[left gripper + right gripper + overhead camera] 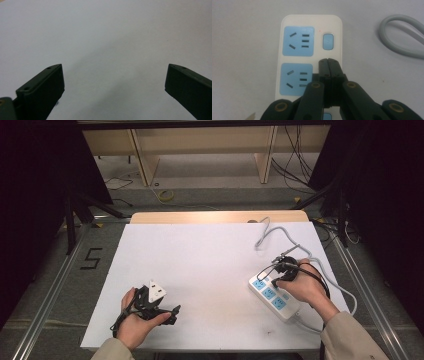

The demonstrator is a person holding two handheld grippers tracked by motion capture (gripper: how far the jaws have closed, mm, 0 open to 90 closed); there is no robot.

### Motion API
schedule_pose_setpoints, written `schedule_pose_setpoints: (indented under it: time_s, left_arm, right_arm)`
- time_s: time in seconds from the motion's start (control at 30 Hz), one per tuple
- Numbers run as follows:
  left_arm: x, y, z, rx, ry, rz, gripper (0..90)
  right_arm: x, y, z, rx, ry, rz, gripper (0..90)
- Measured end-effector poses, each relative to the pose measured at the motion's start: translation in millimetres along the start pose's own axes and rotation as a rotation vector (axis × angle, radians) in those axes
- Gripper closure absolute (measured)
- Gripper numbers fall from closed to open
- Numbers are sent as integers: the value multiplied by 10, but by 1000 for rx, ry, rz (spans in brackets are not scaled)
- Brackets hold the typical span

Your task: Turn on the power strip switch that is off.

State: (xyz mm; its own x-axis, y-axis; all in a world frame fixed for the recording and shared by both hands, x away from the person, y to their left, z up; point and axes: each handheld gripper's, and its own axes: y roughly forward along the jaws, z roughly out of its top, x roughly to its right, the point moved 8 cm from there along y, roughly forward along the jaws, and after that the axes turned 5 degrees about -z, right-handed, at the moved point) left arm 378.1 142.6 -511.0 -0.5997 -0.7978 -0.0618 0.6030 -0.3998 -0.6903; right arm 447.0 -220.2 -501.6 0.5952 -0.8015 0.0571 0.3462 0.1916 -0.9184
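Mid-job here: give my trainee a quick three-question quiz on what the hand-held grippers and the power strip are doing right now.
1. True or false: the left hand-held gripper has its jaws closed.
2. The right hand-held gripper is over what? A) grey cable B) power strip C) bare table
3. What colour are the socket faces on the power strip?

Key: 1 false, the jaws stand wide apart over the table. 2 B, its shut jaws sit over the strip just below a blue switch. 3 Blue.
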Motion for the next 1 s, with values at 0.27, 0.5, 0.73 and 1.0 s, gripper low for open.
schedule_pose_setpoints:
  time_s: [0.27,0.5,0.73,1.0]
  left_arm:
    - [2,1,1,0,1,0,19]
    - [2,-2,0,-3,5,0,19]
    - [2,-2,1,-2,6,0,19]
    - [8,-3,0,-2,5,0,19]
  right_arm:
    - [-9,-4,-4,-6,-1,4,900]
    - [-9,-5,-6,-8,2,3,900]
    - [-8,1,-11,-11,6,2,900]
    - [-12,9,-15,-14,4,-3,900]
